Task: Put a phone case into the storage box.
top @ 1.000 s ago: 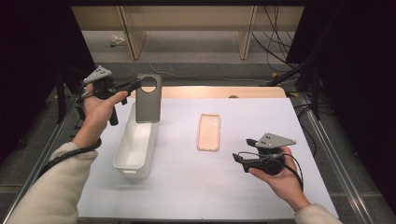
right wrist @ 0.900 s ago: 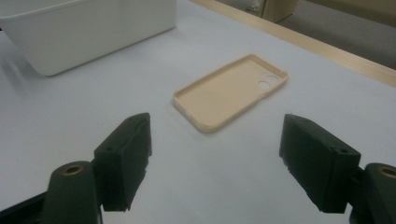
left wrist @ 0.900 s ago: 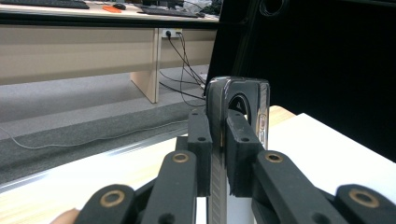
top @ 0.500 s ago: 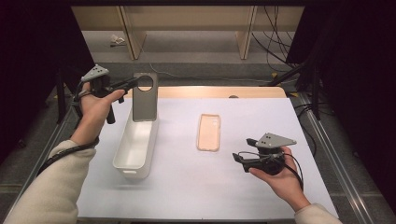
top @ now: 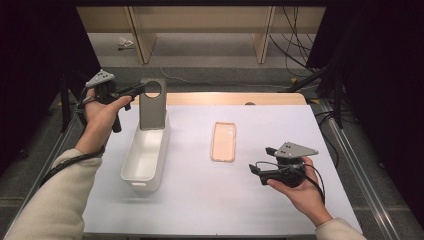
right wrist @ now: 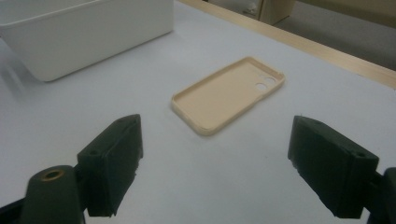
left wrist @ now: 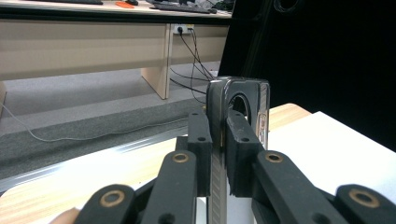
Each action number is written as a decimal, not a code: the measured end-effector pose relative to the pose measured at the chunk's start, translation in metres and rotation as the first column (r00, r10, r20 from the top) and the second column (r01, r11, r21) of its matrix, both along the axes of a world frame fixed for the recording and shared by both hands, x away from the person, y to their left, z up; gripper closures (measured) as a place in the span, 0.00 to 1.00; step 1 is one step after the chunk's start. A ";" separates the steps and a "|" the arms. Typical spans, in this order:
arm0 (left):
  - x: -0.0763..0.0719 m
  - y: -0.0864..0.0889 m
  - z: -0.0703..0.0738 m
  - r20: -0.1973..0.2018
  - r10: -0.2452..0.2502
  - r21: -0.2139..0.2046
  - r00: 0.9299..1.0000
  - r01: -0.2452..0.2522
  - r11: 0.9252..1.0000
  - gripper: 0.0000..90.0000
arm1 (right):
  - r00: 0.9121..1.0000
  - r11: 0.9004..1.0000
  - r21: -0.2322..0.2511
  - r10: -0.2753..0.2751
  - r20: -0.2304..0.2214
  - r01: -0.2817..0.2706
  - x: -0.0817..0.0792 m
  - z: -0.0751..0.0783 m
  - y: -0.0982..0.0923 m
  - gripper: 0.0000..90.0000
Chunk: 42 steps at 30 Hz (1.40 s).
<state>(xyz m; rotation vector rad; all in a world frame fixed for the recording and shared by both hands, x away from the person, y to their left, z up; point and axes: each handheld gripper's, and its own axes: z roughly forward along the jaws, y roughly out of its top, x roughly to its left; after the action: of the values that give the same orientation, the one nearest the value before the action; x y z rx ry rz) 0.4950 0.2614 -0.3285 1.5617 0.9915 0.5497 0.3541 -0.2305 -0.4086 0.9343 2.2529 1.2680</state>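
- Since a second ago, your left gripper (top: 141, 90) has shifted a touch with the grey phone case (top: 151, 106); case has stayed upright over the far end of the white bin (top: 131, 172).
- Your right gripper (top: 256, 173) hasn't moved on the table; its jaws have just been opening further, nothing between them.
- Left side now: left gripper's fingers (left wrist: 199, 140) are clamped on the grey phone case's edge, near the big round camera cutout at its top.
- Case's lower end sits at or inside the bin's far rim; can't tell if it touches the bin floor.
- White bin: long axis runs away from you, left of centre on the white mat (top: 200, 200). The interior that shows is bare white.
- Centre: beige phone case (top: 223, 141) lies flat, open side up, on the mat between bin and right gripper, apart from both.
- Right side: your right hand (top: 300, 192) holds its gripper low over the mat, jaws spread wide and pointed toward the beige case.
- Left gripper view gives you the pinch close up, pads on either side of the case edge; high view can't resolve that.
- Right gripper view shows the beige phone case (right wrist: 228, 94) has two small round cutouts at its far end, and the bin's corner (right wrist: 88, 32) at top left.
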 end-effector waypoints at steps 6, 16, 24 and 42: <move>0.002 0.003 -0.002 -0.003 0.008 0.007 1.000 -0.008 1.000 0.91 | 1.000 1.000 0.002 -0.005 0.002 0.005 0.000 0.000 0.000 0.20; 0.007 0.005 -0.003 -0.009 0.014 0.026 1.000 -0.013 1.000 0.91 | 1.000 1.000 0.002 -0.009 0.004 0.009 0.000 0.000 -0.001 0.20; 0.011 0.005 -0.007 -0.016 0.015 0.035 1.000 -0.015 0.999 0.91 | 1.000 1.000 0.003 -0.010 0.004 0.010 0.000 0.000 -0.001 0.20; 0.021 0.005 -0.020 -0.044 0.035 0.059 0.998 -0.033 0.998 0.91 | 1.000 1.000 0.003 -0.011 0.004 0.011 0.000 0.000 -0.001 0.20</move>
<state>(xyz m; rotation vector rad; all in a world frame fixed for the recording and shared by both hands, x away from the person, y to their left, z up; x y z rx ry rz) 0.5163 0.2667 -0.3482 1.6171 1.0456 0.5738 0.3545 -0.2320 -0.4084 0.9434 2.2403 1.2681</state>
